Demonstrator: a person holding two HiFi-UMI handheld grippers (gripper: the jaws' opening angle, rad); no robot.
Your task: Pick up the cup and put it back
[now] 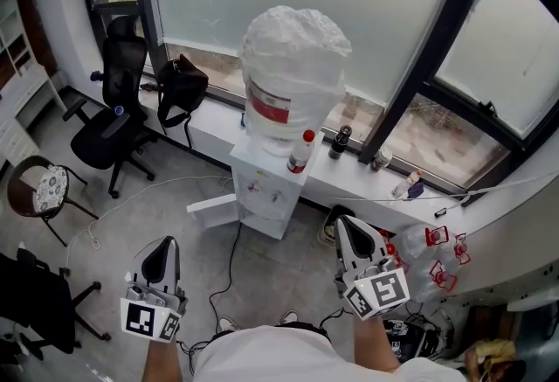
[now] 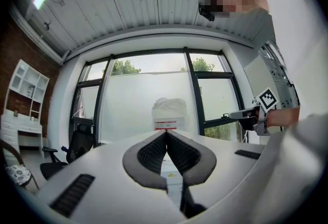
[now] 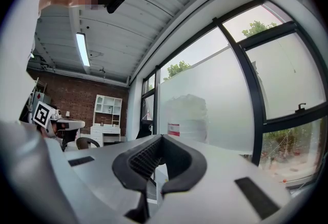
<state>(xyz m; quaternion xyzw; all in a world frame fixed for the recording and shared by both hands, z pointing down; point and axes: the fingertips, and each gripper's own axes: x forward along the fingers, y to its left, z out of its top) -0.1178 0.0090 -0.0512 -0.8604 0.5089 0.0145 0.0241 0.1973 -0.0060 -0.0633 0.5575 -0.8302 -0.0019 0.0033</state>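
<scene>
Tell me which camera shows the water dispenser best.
The head view: the whole water dispenser shows from above, with its wrapped jug and white cabinet. The left gripper view shows only the jug, far off, with the cabinet hidden. The right gripper view likewise shows the jug and almost none of the cabinet.

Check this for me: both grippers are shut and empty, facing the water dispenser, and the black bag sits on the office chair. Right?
Not quite. The head view shows the black bag on the window ledge, beside the office chair, not on it. The left gripper and right gripper are shut and empty, facing the water dispenser.
</scene>
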